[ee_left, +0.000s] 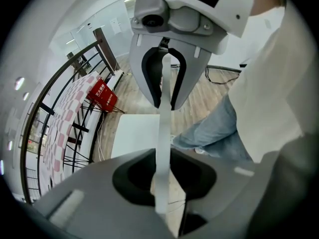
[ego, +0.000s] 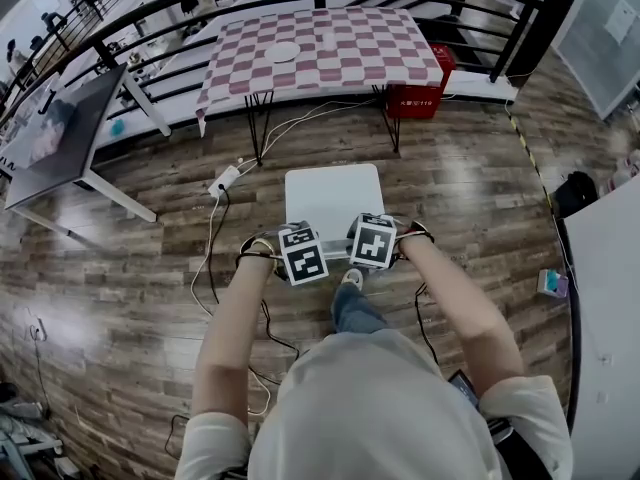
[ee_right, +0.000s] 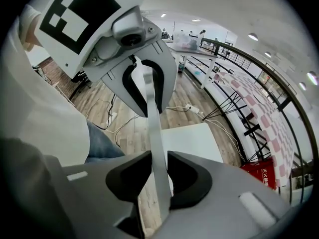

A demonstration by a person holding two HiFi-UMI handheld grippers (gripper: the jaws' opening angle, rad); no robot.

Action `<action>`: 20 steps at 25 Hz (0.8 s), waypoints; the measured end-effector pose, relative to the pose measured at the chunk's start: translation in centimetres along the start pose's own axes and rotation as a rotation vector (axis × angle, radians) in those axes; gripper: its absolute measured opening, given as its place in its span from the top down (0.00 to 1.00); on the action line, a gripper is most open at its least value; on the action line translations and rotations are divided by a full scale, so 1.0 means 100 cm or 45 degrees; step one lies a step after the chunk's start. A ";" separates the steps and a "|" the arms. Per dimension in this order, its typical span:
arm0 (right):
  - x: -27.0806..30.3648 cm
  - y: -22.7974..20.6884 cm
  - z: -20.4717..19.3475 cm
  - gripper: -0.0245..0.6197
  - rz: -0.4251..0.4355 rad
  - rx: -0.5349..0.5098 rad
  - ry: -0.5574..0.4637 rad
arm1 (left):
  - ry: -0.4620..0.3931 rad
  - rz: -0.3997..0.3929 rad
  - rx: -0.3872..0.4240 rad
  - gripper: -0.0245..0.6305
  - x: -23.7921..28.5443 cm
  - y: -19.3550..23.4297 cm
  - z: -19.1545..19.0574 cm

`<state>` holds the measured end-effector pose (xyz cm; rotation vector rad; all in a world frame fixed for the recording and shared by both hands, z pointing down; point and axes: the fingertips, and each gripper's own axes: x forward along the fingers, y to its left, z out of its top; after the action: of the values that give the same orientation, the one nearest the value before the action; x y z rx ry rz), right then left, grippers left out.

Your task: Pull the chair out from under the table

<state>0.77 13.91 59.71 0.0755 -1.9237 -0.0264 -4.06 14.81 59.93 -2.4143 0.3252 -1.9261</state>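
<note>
Head view: left tongs (ego: 302,254), right tongs (ego: 372,242) tight on chair (ego: 330,198)

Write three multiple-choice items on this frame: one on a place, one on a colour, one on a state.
1. Where is the chair relative to the table?
A. Tucked under it
B. Standing clear of it
C. Lying on top of it

2. The tablecloth is checked in:
A. Red and white
B. Blue and yellow
C. Green and black

3. The left gripper is:
A. Open and empty
B. Shut on the chair's back
C. Holding a cable

Key: B, bare floor shows between the chair and the table; A, the head view shows red and white squares; B, its jaws clamp the thin white back.
</note>
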 end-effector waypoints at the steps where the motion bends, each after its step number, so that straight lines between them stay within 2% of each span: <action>1: -0.002 -0.001 0.000 0.82 -0.011 0.000 -0.003 | 0.002 0.008 0.000 0.83 -0.002 0.000 0.000; 11: -0.026 -0.002 0.007 0.86 -0.108 0.030 -0.064 | -0.018 0.082 -0.011 0.83 -0.026 0.001 0.004; 13: -0.031 -0.006 0.010 0.93 -0.146 0.059 -0.097 | -0.036 0.105 -0.022 0.86 -0.031 0.003 0.006; 20: -0.043 -0.010 0.013 0.96 -0.203 0.091 -0.126 | -0.085 0.175 -0.068 0.93 -0.044 0.011 0.014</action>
<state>1.07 13.15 55.22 0.2802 -2.0137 -0.0697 -3.79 14.44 55.24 -2.4119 0.5304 -1.7984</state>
